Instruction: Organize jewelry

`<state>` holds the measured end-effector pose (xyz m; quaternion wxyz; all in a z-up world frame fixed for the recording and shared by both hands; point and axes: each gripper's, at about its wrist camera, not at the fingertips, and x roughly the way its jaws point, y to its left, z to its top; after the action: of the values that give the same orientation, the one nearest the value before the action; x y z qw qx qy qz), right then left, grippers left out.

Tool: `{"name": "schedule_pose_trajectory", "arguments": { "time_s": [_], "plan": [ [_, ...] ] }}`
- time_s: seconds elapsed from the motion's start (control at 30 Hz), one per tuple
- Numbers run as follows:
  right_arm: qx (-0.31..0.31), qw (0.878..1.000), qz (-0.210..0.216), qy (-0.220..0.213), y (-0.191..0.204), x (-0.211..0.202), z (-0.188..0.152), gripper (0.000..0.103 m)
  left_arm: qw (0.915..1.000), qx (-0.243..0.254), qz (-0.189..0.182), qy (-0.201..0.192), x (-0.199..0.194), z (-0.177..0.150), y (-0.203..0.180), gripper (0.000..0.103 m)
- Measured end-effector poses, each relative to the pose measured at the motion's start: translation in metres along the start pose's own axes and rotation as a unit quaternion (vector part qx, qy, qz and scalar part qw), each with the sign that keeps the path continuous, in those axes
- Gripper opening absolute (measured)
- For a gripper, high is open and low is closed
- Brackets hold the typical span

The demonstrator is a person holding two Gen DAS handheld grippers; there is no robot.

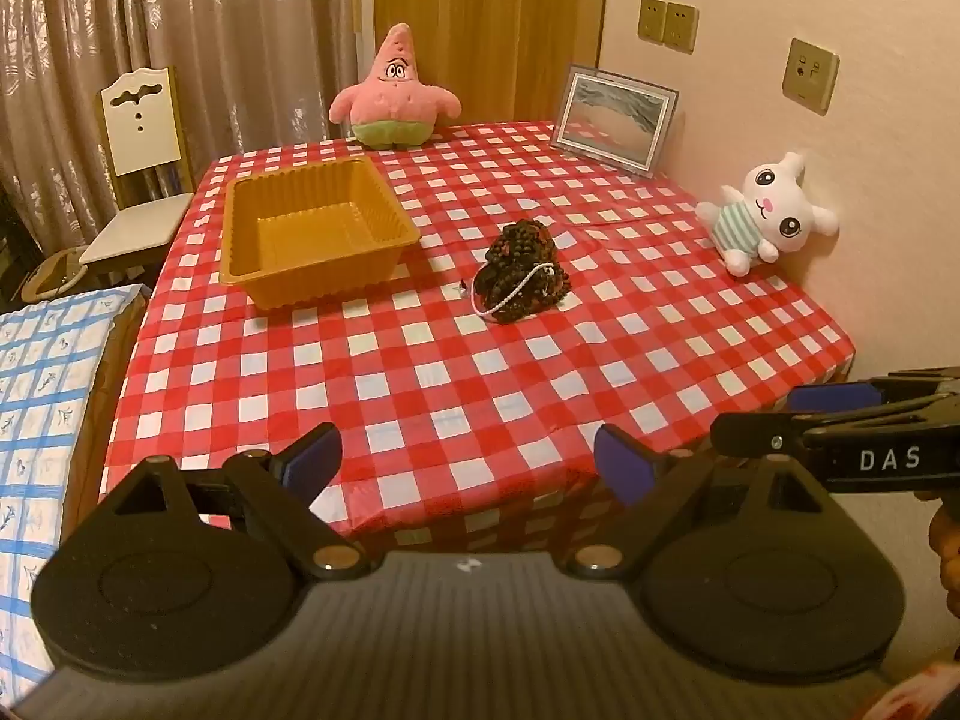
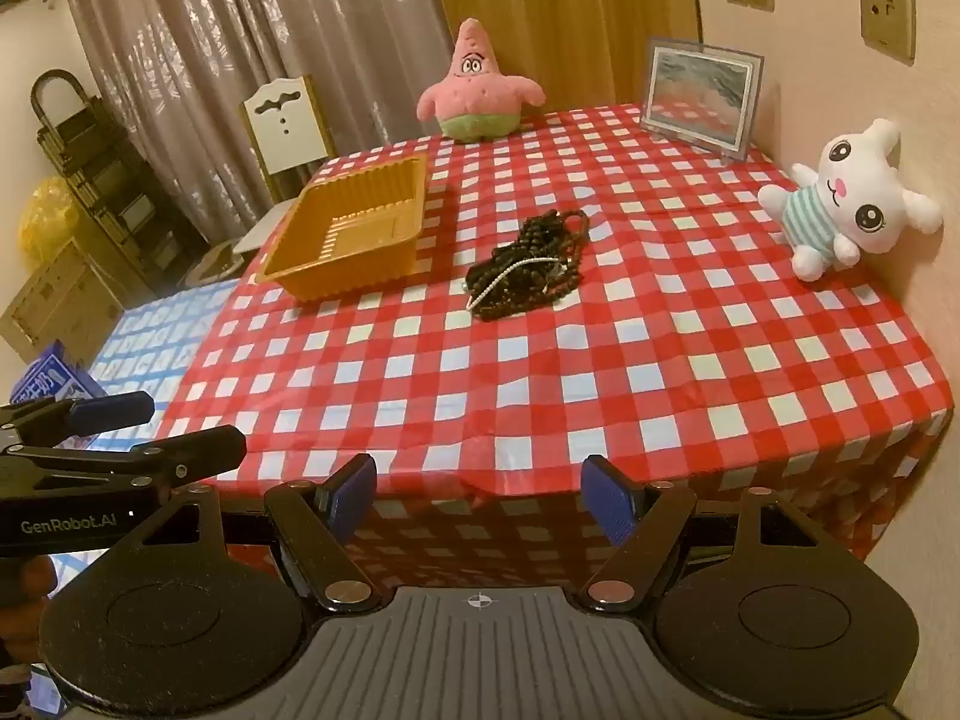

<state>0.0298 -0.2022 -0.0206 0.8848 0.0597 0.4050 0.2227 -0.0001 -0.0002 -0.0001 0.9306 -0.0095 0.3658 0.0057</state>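
Note:
A heap of dark beaded necklaces with a white pearl strand point(image 1: 523, 272) lies mid-table on the red-and-white checked cloth point(image 1: 420, 372); it also shows in the right wrist view point(image 2: 531, 267). An empty orange plastic tray point(image 1: 312, 234) stands to its left, also seen in the right wrist view point(image 2: 354, 234). My left gripper point(image 1: 465, 465) is open and empty before the table's near edge. My right gripper point(image 2: 480, 495) is open and empty there too. Each gripper shows at the edge of the other's view, the right gripper point(image 1: 840, 426) and the left gripper point(image 2: 120, 432).
A pink starfish plush point(image 1: 393, 93) sits at the table's back edge, a framed picture point(image 1: 615, 120) at back right, a white bunny plush point(image 1: 768, 213) against the right wall. A white chair point(image 1: 141, 180) and a blue checked bed point(image 1: 42, 396) are left of the table.

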Motion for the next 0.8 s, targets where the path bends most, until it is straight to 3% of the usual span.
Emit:
{"name": "schedule_pose_trajectory", "arguments": {
  "time_s": [0.8],
  "plan": [
    [-0.002, 1.0, -0.001, -0.001, 0.0016, 0.0029, 0.0005, 0.075, 1.0, -0.002, -0.001, 0.002, 0.0, 0.0001, 0.0001, 0.09]
  ]
}}
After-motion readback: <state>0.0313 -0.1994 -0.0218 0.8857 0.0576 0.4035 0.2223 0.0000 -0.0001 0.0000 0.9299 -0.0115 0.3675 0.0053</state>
